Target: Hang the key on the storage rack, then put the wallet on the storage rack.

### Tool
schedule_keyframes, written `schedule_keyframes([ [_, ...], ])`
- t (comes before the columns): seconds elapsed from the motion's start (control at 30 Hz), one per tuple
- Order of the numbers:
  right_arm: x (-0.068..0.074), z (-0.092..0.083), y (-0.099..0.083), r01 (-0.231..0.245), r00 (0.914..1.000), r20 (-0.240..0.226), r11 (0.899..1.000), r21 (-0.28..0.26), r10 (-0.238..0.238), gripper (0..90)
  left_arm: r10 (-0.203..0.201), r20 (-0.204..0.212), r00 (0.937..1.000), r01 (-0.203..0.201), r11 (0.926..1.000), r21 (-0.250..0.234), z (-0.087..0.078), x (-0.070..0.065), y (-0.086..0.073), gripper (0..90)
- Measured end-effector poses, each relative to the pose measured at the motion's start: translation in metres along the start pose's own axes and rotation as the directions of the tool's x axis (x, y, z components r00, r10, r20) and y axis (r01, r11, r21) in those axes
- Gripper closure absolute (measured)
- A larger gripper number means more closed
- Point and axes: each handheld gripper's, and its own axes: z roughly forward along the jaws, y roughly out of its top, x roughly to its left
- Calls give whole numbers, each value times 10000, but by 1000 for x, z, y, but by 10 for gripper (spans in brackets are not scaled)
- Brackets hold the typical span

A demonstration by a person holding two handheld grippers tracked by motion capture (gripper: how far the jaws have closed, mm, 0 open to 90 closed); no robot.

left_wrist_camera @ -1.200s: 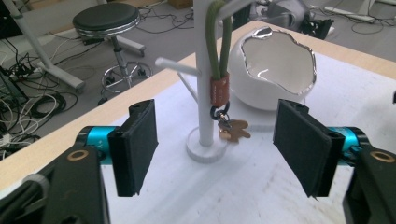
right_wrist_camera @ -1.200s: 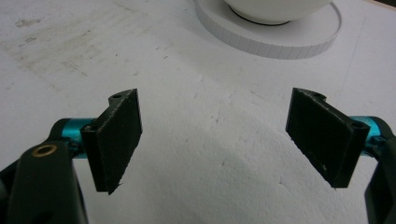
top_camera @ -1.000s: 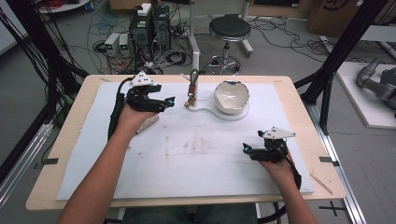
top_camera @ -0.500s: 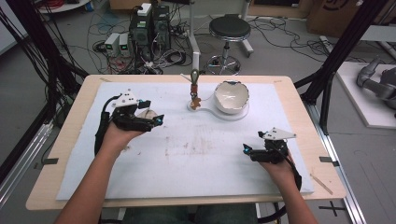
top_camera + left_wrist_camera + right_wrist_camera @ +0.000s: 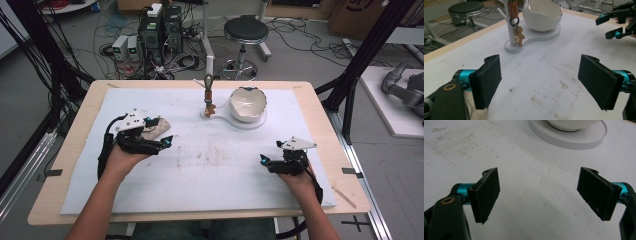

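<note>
Left claw (image 5: 167, 140) pulled back from white stand (image 5: 208, 112) toward frame left, jaws just opening, wide, empty. Gingerbread keychain (image 5: 518, 36) hung on stand post, upper centre, beside white eggshell bowl (image 5: 247, 103). Right claw (image 5: 263, 162) wide, empty, lower right on desk (image 5: 80, 120).

In front of the white stand (image 5: 235, 120) you have open mat (image 5: 215, 170) between both hands; the bowl (image 5: 247, 102) and hanging keyring (image 5: 208, 95) block the far side.

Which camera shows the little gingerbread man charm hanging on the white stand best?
The left gripper view: the charm hangs close and sharp from a ring on the stand, beside the bowl. The high view shows it as a small brown speck. The right gripper view catches the white base.
</note>
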Motion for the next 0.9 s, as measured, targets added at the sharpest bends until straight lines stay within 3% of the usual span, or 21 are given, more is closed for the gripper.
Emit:
schedule_keyframes([
  [0.43, -2, 1, 0, 10, 10000, 47, 10000, 28, -11, 187, -493, -75, 9988, 491, 9985, -254, -14, 8, -15, 144],
  [0.67, -5, 1, -2, -40, 10000, 59, 10000, 43, 40, 187, -465, -191, 9987, 462, 9988, -132, -18, 9, -27, 144],
  [0.9, -4, -2, -1, -9, 9999, 111, 10000, -35, 10, 187, -515, -393, 9979, 516, 9987, 15, -18, 9, -29, 145],
])
